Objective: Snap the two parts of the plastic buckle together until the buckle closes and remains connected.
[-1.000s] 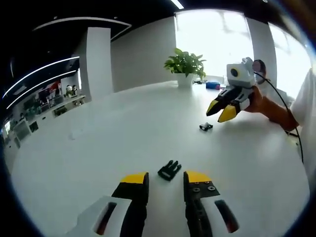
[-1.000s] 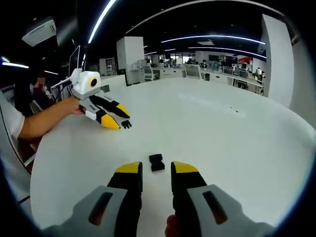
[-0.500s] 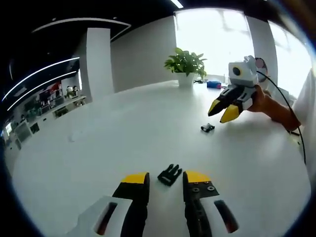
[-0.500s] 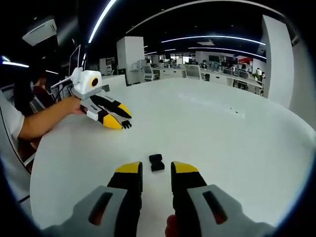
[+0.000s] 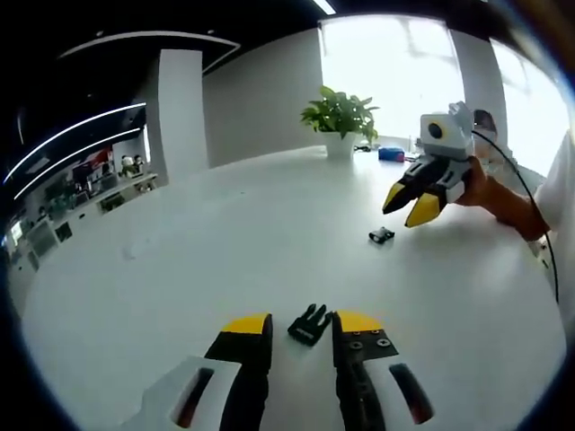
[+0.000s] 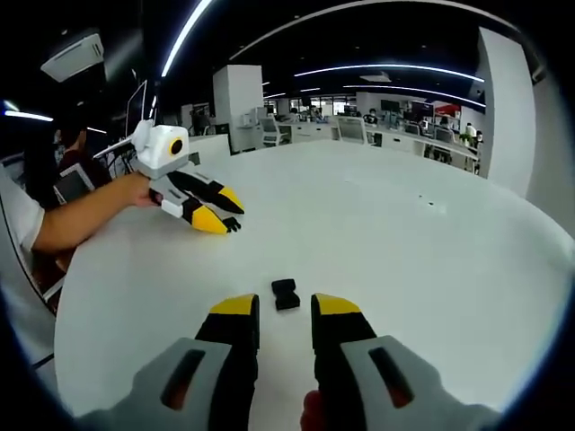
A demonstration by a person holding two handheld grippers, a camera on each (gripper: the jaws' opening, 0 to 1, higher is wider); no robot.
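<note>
The black pronged buckle part (image 5: 310, 323) lies on the white table (image 5: 180, 269), just between the yellow tips of my left gripper (image 5: 302, 325), which is open and not closed on it. The black socket part (image 5: 381, 235) lies farther off, below my right gripper (image 5: 409, 205). In the right gripper view the socket part (image 6: 285, 294) sits right in front of my open right gripper (image 6: 285, 305). There the left gripper (image 6: 218, 211) hangs low at the upper left, the pronged part (image 6: 232, 224) at its tips.
A potted plant (image 5: 339, 117) and a blue object (image 5: 388, 154) stand at the table's far side. A person's arm (image 6: 81, 215) holds the left gripper, and a black cable (image 5: 530, 215) trails along the other arm. Office desks (image 6: 395, 121) lie beyond the table.
My left gripper has crept forward, so the pronged part now lies between its tips instead of ahead of them. The right gripper has hardly moved.
</note>
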